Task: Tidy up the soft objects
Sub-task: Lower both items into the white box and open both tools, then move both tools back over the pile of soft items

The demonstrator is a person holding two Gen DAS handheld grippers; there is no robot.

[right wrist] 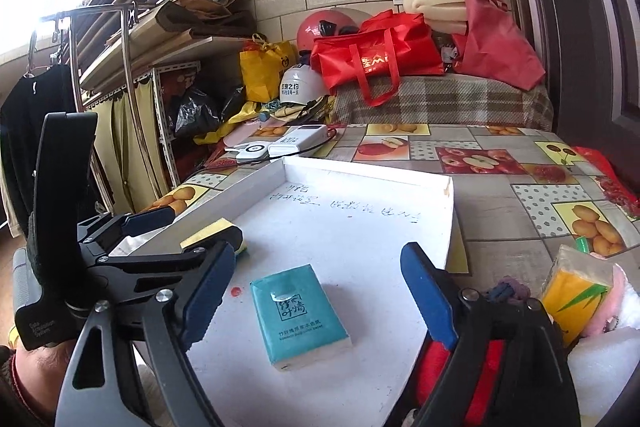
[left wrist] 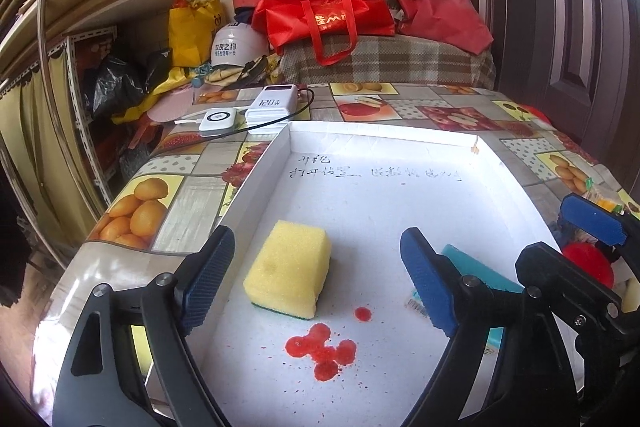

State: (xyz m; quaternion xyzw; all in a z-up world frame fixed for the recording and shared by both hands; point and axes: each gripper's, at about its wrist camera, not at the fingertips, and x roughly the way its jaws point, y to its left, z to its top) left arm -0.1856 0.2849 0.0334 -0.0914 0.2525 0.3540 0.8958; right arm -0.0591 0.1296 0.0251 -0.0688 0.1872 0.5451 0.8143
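Note:
A yellow sponge with a green underside lies in the white shallow box. It sits between the fingers of my left gripper, which is open and not touching it. A teal tissue pack lies flat in the same box between the fingers of my right gripper, also open and clear of it. In the left wrist view the teal tissue pack is partly hidden behind the right finger. A yellow tissue pack, a dark hair tie and a red soft thing lie outside the box on the right.
Red stains mark the box floor near me. Two white power banks with a black cable lie beyond the box. Red bags and helmets pile up at the back. The table's edge drops off on the left.

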